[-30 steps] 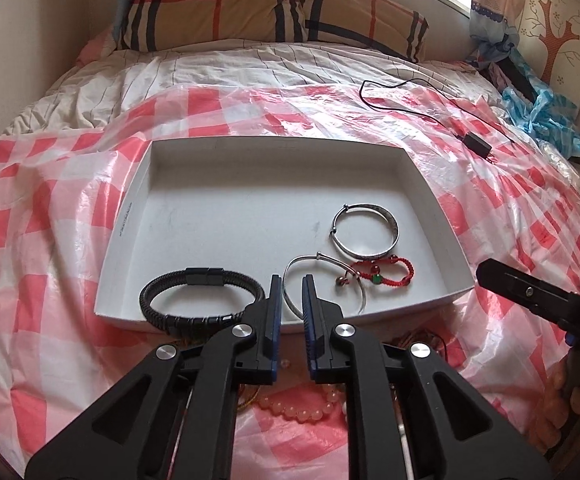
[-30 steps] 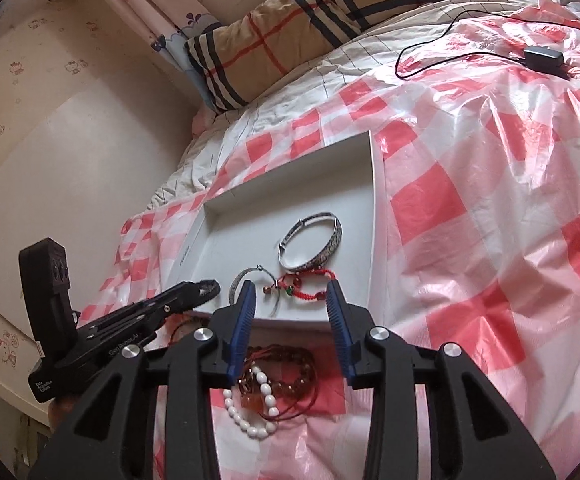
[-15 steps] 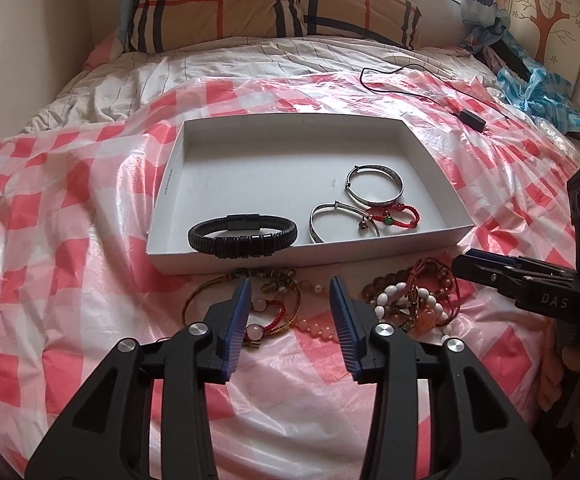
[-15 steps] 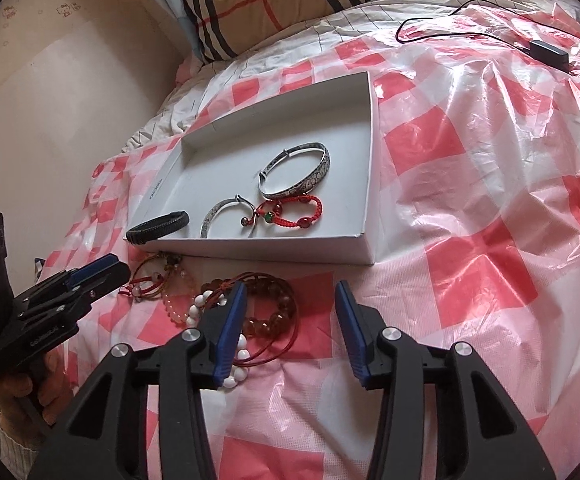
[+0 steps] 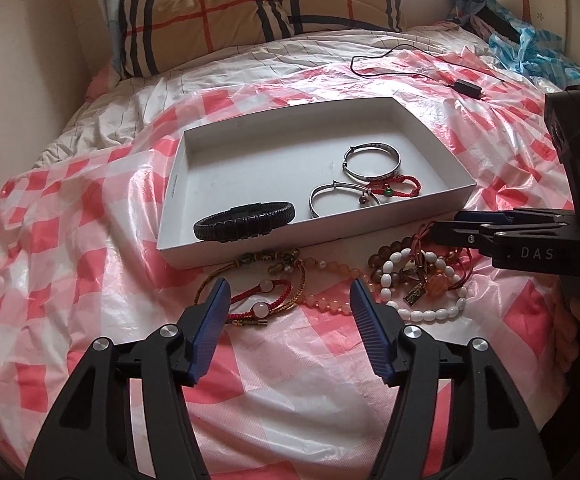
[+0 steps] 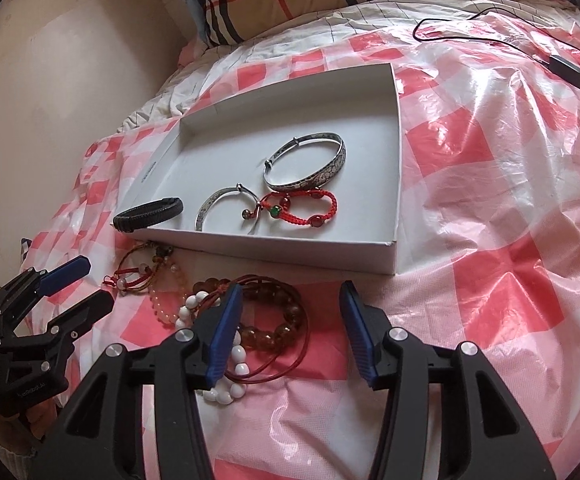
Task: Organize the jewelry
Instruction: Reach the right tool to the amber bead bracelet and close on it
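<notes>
A white tray (image 5: 172,194) lies on the checked plastic sheet. It holds a black braided bracelet (image 5: 244,220), two silver bangles (image 5: 371,162) and a red cord bracelet (image 5: 395,186). Loose bracelets lie in front of it: a red cord one with pink beads (image 5: 262,300), a peach bead strand (image 5: 329,270), white beads (image 5: 421,312) and brown beads (image 6: 274,324). My left gripper (image 5: 289,284) hovers over the red cord one, jaws opening, gripping nothing. My right gripper (image 6: 290,286) hangs over the brown beads, jaws opening, pads touching nothing. Each gripper shows in the other's view, left (image 6: 98,282) and right (image 5: 447,224).
A striped pillow (image 5: 258,4) lies at the head of the bed. A black cable with an adapter (image 5: 465,87) trails behind the tray. Blue plastic (image 5: 529,48) is bunched at the far right. A wall (image 6: 50,100) borders the bed on the left.
The left gripper has drawn back from the tray's front edge, leaving the black bracelet inside, and its jaws have spread wide. The right gripper has also pulled back and lower, jaws slightly wider.
</notes>
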Available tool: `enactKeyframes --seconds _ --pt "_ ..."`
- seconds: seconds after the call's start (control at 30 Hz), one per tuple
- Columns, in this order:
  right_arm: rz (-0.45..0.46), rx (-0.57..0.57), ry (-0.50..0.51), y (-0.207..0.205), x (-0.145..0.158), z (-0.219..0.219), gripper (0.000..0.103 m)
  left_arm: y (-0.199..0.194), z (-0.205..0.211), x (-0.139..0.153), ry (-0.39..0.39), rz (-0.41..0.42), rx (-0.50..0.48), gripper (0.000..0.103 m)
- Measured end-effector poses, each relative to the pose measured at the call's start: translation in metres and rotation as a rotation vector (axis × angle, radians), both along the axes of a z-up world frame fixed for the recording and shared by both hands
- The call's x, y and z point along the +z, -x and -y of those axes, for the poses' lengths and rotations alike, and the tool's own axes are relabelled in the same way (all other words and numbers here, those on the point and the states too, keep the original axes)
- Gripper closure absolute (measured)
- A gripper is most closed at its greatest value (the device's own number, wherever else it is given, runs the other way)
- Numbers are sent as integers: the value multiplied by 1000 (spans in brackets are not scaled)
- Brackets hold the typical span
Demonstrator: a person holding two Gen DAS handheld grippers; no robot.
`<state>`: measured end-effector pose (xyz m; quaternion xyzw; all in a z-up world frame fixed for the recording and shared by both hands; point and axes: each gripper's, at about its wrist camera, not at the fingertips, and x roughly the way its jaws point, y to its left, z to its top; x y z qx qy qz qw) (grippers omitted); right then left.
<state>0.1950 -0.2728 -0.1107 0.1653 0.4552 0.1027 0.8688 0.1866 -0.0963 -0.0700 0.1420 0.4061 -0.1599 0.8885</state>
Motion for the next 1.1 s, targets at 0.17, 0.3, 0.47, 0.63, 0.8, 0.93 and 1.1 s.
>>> enactKeyframes --seconds 0.17,0.3,0.47,0.63,0.8,0.93,1.1 --pt "-2 31 -30 -2 -4 -7 71 -1 4 -3 -14 -4 -10 42" --pt "7 60 -26 4 -7 -8 85 -2 8 -6 -26 -10 -18 38" --pt "56 50 -98 10 -1 -11 91 -4 10 -11 -33 -23 -24 37" --pt "114 19 -191 18 13 -1 91 -6 12 -14 -31 -35 -26 37" --pt "181 -6 -284 34 41 -6 92 -6 20 -16 -35 -35 -44 37" --pt "74 -45 -198 20 39 -3 59 -7 25 -17 -41 -33 -55 37" --pt "-25 12 2 14 5 -29 46 -10 16 -16 -42 -35 -36 37"
